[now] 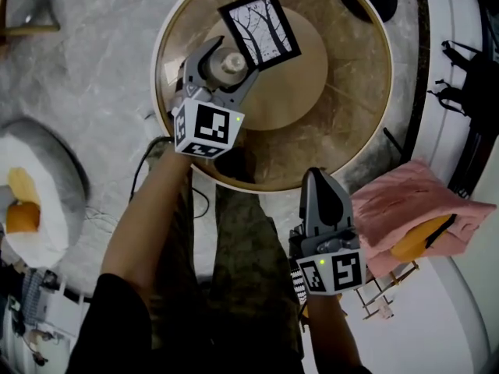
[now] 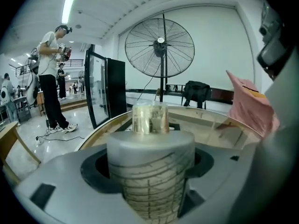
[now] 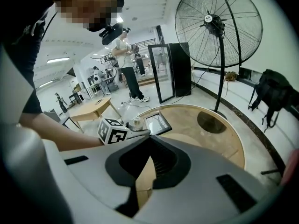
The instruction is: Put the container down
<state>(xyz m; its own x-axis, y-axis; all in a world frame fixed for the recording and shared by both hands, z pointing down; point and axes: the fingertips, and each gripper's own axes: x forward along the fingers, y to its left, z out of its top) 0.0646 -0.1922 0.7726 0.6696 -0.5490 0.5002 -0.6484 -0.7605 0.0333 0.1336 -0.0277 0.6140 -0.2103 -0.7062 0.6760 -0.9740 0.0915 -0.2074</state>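
Observation:
The container [image 1: 231, 65] is a round clear jar with a grey lid and a clear knob. It is upright over the raised centre disc [image 1: 300, 92] of the round brown table [image 1: 351, 123], next to a framed tree picture [image 1: 259, 29]. My left gripper [image 1: 234, 58] is shut on it, one jaw on each side. In the left gripper view the jar [image 2: 150, 171] fills the gap between the jaws. I cannot tell whether its base touches the disc. My right gripper [image 1: 316, 178] hangs at the table's near edge, shut and holding nothing; its tips [image 3: 148, 135] meet.
A pink cloth [image 1: 413, 209] with an orange thing on it lies over a wire rack at the right. To the left is a white round cushion [image 1: 47, 209] with orange items. A cable [image 1: 144, 170] runs on the floor. A standing fan [image 2: 160, 48] and a black bag [image 2: 196, 92] are beyond the table.

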